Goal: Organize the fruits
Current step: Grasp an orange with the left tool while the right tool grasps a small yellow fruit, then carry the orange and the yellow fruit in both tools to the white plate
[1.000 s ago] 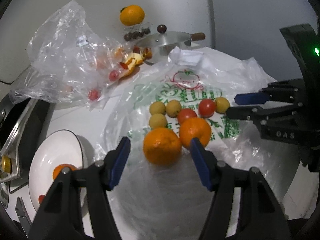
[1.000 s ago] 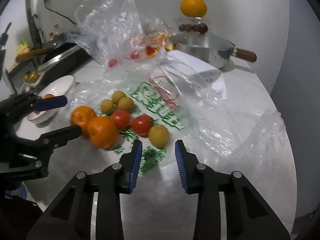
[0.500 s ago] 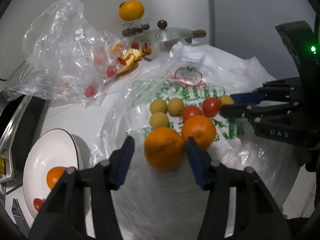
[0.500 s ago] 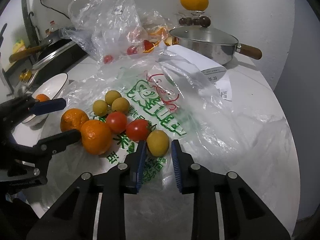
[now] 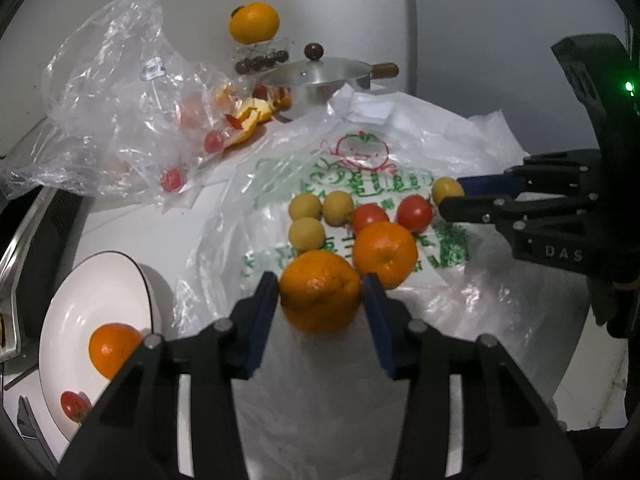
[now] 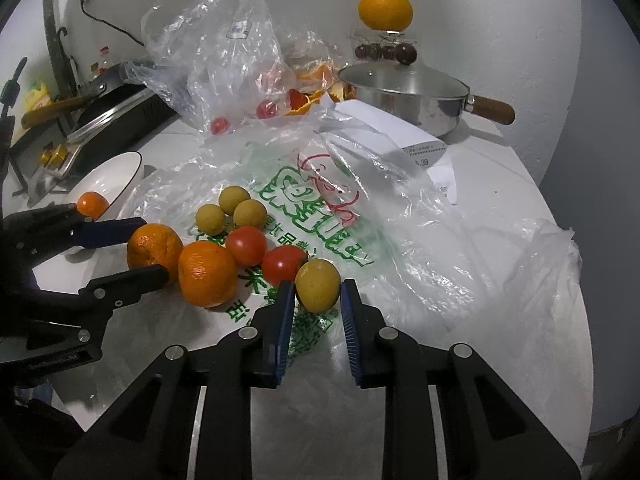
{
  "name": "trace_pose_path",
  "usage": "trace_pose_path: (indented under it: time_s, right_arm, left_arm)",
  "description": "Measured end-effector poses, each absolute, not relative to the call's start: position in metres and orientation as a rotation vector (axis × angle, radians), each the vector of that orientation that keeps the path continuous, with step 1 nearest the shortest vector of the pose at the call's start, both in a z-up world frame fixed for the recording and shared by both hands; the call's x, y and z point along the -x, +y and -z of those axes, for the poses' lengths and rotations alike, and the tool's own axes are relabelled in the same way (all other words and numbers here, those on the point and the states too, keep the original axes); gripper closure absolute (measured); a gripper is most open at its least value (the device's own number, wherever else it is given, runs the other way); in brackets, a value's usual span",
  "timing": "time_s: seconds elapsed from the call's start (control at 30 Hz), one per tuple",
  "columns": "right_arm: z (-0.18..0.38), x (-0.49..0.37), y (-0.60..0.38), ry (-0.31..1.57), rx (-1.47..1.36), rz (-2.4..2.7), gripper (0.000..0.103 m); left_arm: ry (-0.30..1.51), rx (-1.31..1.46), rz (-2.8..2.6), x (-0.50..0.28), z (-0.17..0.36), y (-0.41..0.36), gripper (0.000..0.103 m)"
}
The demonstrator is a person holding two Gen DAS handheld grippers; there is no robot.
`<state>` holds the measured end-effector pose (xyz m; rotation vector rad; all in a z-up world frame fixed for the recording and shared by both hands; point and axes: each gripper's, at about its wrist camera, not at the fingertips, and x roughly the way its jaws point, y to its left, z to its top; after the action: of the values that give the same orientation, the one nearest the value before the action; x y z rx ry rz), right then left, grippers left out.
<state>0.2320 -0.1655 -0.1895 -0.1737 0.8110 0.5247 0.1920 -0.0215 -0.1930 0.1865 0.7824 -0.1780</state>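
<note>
so, from my seat, the biggest thing is the printed plastic bag (image 5: 400, 148) spread flat across the middle of both views, with all the loose fruit lying on it. next, the white bowl (image 5: 80, 308) sits at the lower left of the left wrist view, already holding a small orange and a tomato, so i judge it the drop place, and my left side is the nearer one to it. the front orange (image 5: 320, 292) lies right between my left gripper (image 5: 320, 296) fingers at centre frame, dead ahead; those jaws are closing and the blue pads look just at its sides, not clearly pressing yet. a second orange (image 5: 386, 254) touches it up and to the right, which may get nudged. in the right wrist view my right gripper (image 6: 316, 296) is clamped on the yellow fruit (image 6: 318, 284) at lower centre, a tomato (image 6: 284, 266) just to its left. being roundish, neither fruit has a long axis to mind; i judge both want a straight lift.
</note>
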Motion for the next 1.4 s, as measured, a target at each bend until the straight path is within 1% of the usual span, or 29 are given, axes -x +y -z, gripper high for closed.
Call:
trace_pose_path:
  time_s: [0.6, 1.03, 1.4]
  right_arm:
    - [0.159, -0.203, -0.154, 0.749, 0.208, -0.512, 0.078]
    - [0.143, -0.187, -0.127, 0.718, 0.243, -0.514, 0.078]
    - [0.14, -0.175, -0.095, 0.709, 0.261, -0.506, 0.078]
  left_arm:
    - [0.68, -0.143, 0.179, -0.161, 0.16, -0.003, 0.058]
    - [0.644, -0.107, 0.162, -0.142, 0.153, 0.029, 0.058]
    - [0.614, -0.102, 0.154, -0.131, 0.149, 0.06, 0.058]
